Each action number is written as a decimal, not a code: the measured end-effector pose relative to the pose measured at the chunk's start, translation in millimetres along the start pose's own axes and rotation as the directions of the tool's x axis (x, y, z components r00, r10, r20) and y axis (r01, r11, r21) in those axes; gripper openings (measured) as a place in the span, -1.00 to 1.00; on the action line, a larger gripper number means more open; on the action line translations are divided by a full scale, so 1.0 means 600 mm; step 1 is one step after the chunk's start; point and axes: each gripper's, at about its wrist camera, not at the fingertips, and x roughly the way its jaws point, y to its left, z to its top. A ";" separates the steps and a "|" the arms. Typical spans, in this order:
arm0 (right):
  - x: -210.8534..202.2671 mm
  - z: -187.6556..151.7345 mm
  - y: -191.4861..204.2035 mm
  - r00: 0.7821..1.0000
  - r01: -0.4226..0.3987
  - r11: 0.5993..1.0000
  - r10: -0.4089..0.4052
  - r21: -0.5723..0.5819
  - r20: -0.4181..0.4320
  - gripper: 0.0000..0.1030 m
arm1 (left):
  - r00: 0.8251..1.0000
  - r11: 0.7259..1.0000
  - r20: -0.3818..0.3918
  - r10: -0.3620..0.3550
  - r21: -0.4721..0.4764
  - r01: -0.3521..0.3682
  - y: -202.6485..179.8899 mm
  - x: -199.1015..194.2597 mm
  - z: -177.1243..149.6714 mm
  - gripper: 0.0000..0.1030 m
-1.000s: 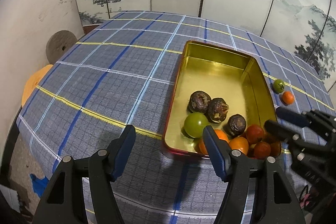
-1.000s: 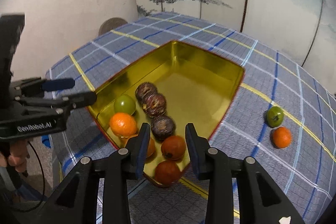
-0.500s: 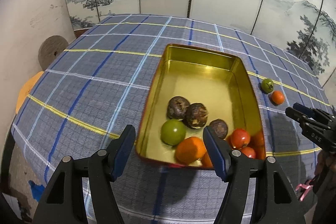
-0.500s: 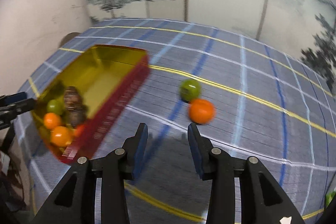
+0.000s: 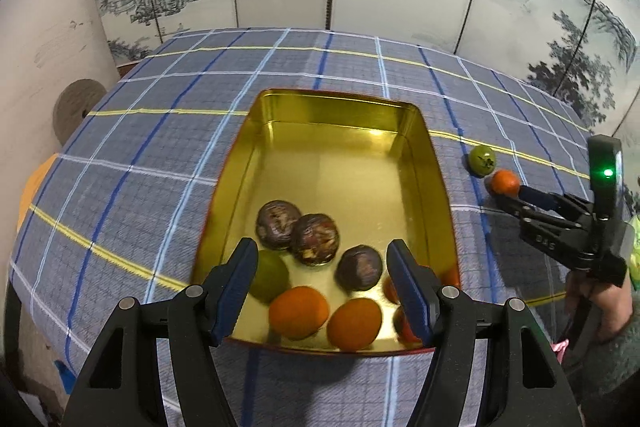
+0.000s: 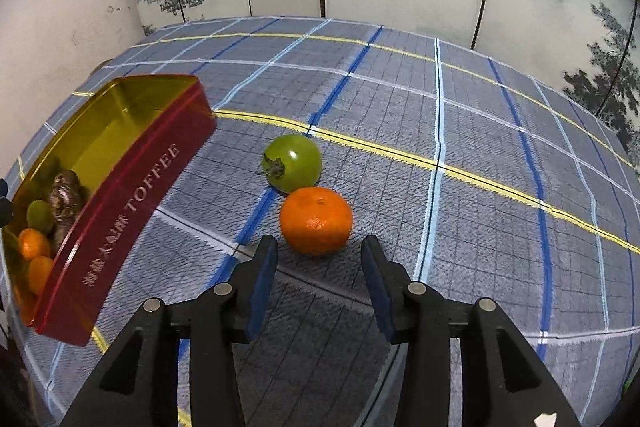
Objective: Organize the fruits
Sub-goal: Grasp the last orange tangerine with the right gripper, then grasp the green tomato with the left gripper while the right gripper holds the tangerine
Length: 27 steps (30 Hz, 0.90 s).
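Gold tin (image 5: pixel 332 111): sits on the checked cloth (image 5: pixel 140 155) at the left of the play, red-sided with "TOFFEE" on its wall in the right wrist view, its near end already crowded with fruit.
Left gripper (image 5: pixel 320 283): hovers over the tin's near end, jaws wide apart, nothing between them; below it lie three dark wrinkled fruits (image 5: pixel 314 239), a green one, two oranges and something red tucked at the right wall.
Risk at the tin: from here, if the left gripper dips it could knock that packed pile about, and a fresh fruit dropped on the crowded near end may bounce off its neighbours; the far half of the tin is bare gold and looks the safer landing.
Green tomato (image 6: pixel 293 163): out on the cloth to the right of the tin, stem facing the tin, touching or just beside the tangerine; I cannot tell which.
Tangerine (image 6: pixel 316 219): nearest loose fruit, just ahead of the right gripper's tips.
Right gripper (image 6: pixel 318 277): jaws well spread, empty, lined up on the tangerine but not yet around it.
Risk at the pick: round fruit on flat cloth, so a pad arriving off-centre could roll the tangerine away, or shove it into the tomato and send both towards the table edge.
Risk on closing: squeezing short of the widest part may squirt it out forwards.
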 end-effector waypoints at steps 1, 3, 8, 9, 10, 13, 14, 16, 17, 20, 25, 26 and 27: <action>0.004 0.001 -0.002 1.000 0.000 1.000 0.000 0.003 -0.002 -0.21 | 1.000 1.000 -0.002 -0.003 0.004 0.003 -0.005 0.002 0.003 0.31; 0.011 0.004 -0.004 1.000 -0.005 1.000 0.005 0.007 -0.003 -0.21 | 1.000 1.000 -0.006 -0.007 0.011 0.007 -0.013 0.007 0.007 0.31; 0.019 0.010 0.003 1.000 0.002 1.000 -0.002 -0.017 0.005 -0.26 | 1.000 0.999 -0.012 -0.018 0.039 0.019 -0.042 0.016 0.016 0.31; 0.019 0.009 0.004 1.000 0.001 1.000 -0.001 -0.022 0.008 -0.32 | 1.000 0.999 -0.012 -0.022 0.044 0.022 -0.048 0.016 0.017 0.31; 0.018 0.009 0.005 1.000 0.000 1.000 0.000 -0.026 0.010 -0.32 | 1.000 0.998 -0.011 -0.024 0.050 0.025 -0.054 0.017 0.018 0.31; 0.013 0.004 0.005 1.000 -0.002 0.999 0.003 -0.036 0.012 -0.35 | 0.999 0.997 -0.014 -0.034 0.066 0.035 -0.073 0.022 0.021 0.31; 0.013 0.003 0.004 1.000 -0.002 0.999 0.002 -0.035 0.012 -0.36 | 0.999 0.997 -0.014 -0.036 0.073 0.037 -0.081 0.024 0.022 0.31; 0.008 -0.002 -0.002 1.000 0.001 1.000 -0.001 -0.029 0.012 -0.36 | 0.999 0.995 -0.015 -0.041 0.086 0.043 -0.095 0.029 0.025 0.31; 0.006 -0.005 -0.007 1.000 0.005 1.000 -0.005 -0.025 0.012 -0.36 | 0.999 0.995 -0.016 -0.044 0.092 0.045 -0.102 0.031 0.027 0.31; -0.003 -0.015 -0.033 1.000 0.028 1.000 -0.028 -0.003 0.009 -0.36 | 0.998 0.992 -0.015 -0.058 0.108 0.059 -0.123 0.038 0.032 0.31; -0.015 -0.028 -0.088 0.997 0.079 0.996 -0.079 0.044 0.003 -0.36 | 0.996 0.988 -0.025 -0.084 0.129 0.087 -0.158 0.050 0.042 0.31; -0.018 -0.030 -0.096 0.996 0.087 0.995 -0.087 0.050 0.003 -0.36 | 0.996 0.987 -0.025 -0.090 0.134 0.092 -0.166 0.053 0.046 0.31; -0.021 -0.033 -0.108 0.995 0.101 0.993 -0.102 0.059 0.003 -0.36 | 0.995 0.985 -0.024 -0.097 0.139 0.099 -0.175 0.055 0.049 0.31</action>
